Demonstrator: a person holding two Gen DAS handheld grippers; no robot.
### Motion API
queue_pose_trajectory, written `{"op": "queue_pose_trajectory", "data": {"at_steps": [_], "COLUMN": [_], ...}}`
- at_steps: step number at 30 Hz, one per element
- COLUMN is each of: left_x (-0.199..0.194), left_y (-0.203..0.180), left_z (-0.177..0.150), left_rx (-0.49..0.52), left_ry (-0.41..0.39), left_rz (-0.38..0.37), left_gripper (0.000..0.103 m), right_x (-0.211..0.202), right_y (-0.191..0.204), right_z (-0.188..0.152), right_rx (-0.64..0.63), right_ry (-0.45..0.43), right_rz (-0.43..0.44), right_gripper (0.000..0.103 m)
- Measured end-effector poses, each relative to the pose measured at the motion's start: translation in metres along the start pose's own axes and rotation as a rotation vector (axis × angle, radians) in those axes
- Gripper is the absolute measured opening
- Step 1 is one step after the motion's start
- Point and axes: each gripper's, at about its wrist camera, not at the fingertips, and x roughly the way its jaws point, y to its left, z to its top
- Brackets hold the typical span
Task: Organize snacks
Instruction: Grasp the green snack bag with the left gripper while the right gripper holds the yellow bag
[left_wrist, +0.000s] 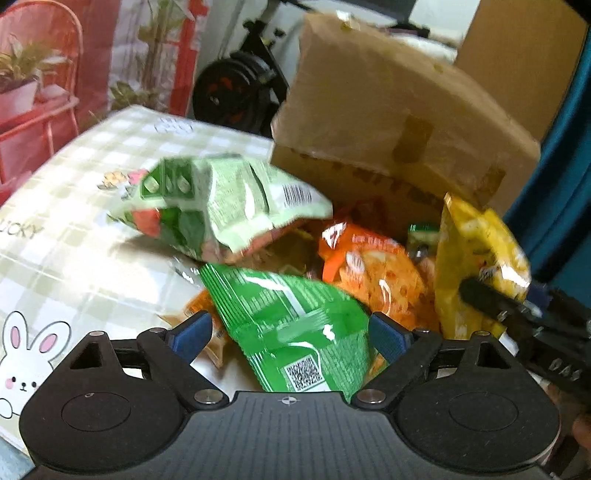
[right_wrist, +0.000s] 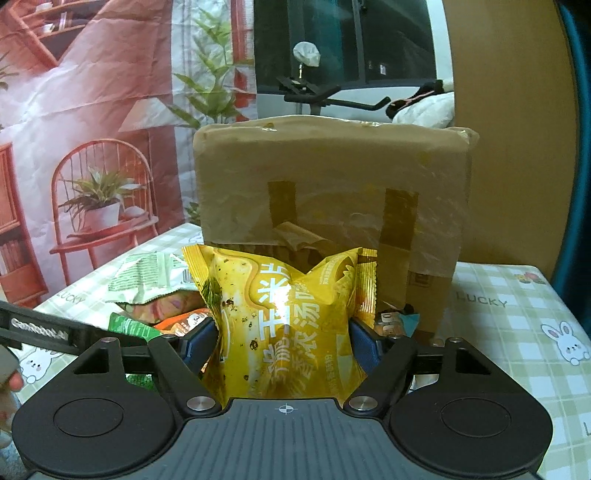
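Note:
A bright green snack bag (left_wrist: 295, 321) lies between the blue pads of my left gripper (left_wrist: 290, 328). Both pads touch its sides, low over the snack pile. My right gripper (right_wrist: 282, 339) is shut on a yellow snack bag (right_wrist: 284, 317), which is pinched in at the waist and held upright. In the left wrist view the yellow bag (left_wrist: 476, 254) stands at the right with one right finger (left_wrist: 480, 293) pressed against it. A pale green bag (left_wrist: 221, 206) and an orange bag (left_wrist: 376, 273) lie in the pile on the table.
A taped cardboard box (right_wrist: 332, 192) stands just behind the snacks, and its lower opening holds more packets. The checked rabbit tablecloth (left_wrist: 74, 240) covers the table, whose left edge is near. An exercise bike (left_wrist: 236, 92) and a printed backdrop stand beyond.

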Motion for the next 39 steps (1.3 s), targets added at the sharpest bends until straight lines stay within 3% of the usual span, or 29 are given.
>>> {"op": "queue_pose_trajectory", "data": {"at_steps": [13, 16, 18, 20, 30, 39], "left_x": [0.016, 0.016, 0.008, -0.001, -0.054, -0.085], "left_y": [-0.006, -0.011, -0.013, -0.014, -0.020, -0.027], "left_z": [-0.008, -0.010, -0.009, -0.007, 0.001, 0.017], "left_rx": [-0.001, 0.029, 0.055, 0.066, 0.147, 0.148], "left_ry": [-0.028, -0.033, -0.060, -0.081, -0.245, -0.384], "left_rz": [-0.025, -0.038, -0.038, -0.039, 0.015, 0.060], "left_gripper": [0.093, 0.085, 0.075, 0.072, 0.072, 0.072], "right_x": [0.000, -0.001, -0.001, -0.002, -0.015, -0.040], "right_y": [-0.001, -0.002, -0.004, -0.004, 0.001, 0.003], "right_z": [-0.005, -0.005, -0.005, -0.004, 0.001, 0.013], "right_rx": [0.021, 0.022, 0.023, 0.025, 0.024, 0.003], "right_ry": [-0.003, -0.004, -0.006, -0.009, -0.051, -0.121], "right_rz": [0.007, 0.008, 0.007, 0.006, 0.003, -0.002], "right_gripper": [0.072, 0.072, 0.072, 0.072, 0.072, 0.072]}}
